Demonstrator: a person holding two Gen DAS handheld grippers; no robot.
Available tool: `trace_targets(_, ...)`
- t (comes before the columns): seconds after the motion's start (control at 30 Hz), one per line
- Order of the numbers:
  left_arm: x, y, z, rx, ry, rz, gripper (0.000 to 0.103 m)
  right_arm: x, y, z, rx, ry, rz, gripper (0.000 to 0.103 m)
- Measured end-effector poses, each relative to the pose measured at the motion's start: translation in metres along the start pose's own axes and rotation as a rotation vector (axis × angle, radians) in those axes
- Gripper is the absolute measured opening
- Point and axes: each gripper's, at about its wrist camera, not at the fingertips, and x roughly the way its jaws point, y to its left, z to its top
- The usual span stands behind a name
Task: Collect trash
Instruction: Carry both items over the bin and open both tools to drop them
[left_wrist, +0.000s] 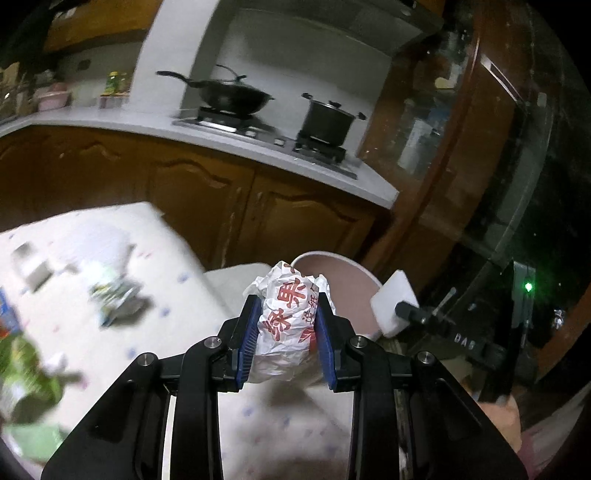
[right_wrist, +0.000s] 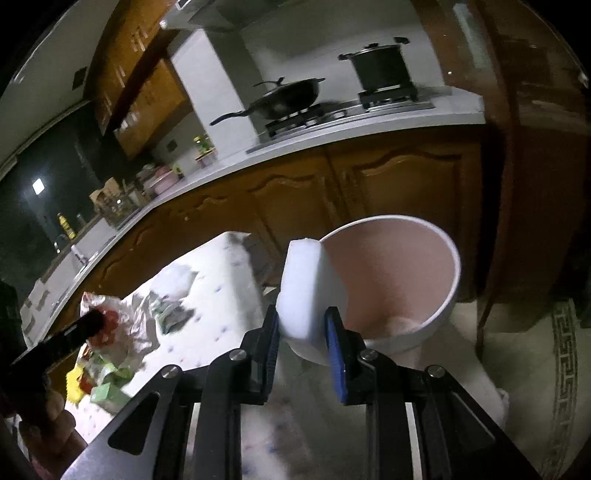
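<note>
While the left gripper (left_wrist: 286, 332) clamps its blue pads on a crumpled white wrapper (left_wrist: 286, 325) with red print, it hangs past the table's (left_wrist: 155, 236) far edge, just short of the white bin (left_wrist: 347, 273). Right gripper (right_wrist: 302, 334), look, squeezes a white foam block (right_wrist: 308, 295) right at the bin's near rim. More wrappers (left_wrist: 114, 295) lie blurred on the tablecloth near that edge.

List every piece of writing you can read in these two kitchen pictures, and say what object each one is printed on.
"果": large red character on the crumpled white paper wrapper held in the left tongs.
The other red characters on that wrapper: creased, unreadable.
Pale letters on the right tongs' black body: too blurred.
Green packets on the table: blurred.
</note>
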Motion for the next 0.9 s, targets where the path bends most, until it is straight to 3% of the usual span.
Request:
trace_targets(0.3, 0.102, -0.037, 0.034, 0.016, 0.062, -0.057, 0.028, 0.021, -0.046, 0.023, 0.052, -0.008, -0.038, 0.025)
trace_targets(0.6, 0.181, -0.056, 0.030, 0.034, 0.202, -0.043, 0.028, 0.047, -0.071, 0.026, 0.068, 0.041, -0.062, 0.025)
trace_targets(0.73, 0.193, -0.058, 0.022, 0.044, 0.249, -0.037, 0.035, 0.053, -0.078, 0.024, 0.082, 0.064, -0.055, 0.029)
trace_targets(0.9, 0.187, -0.055, 0.020, 0.038, 0.238, -0.035, 0.047, 0.056, -0.086, 0.023, 0.114, 0.075, -0.049, 0.032)
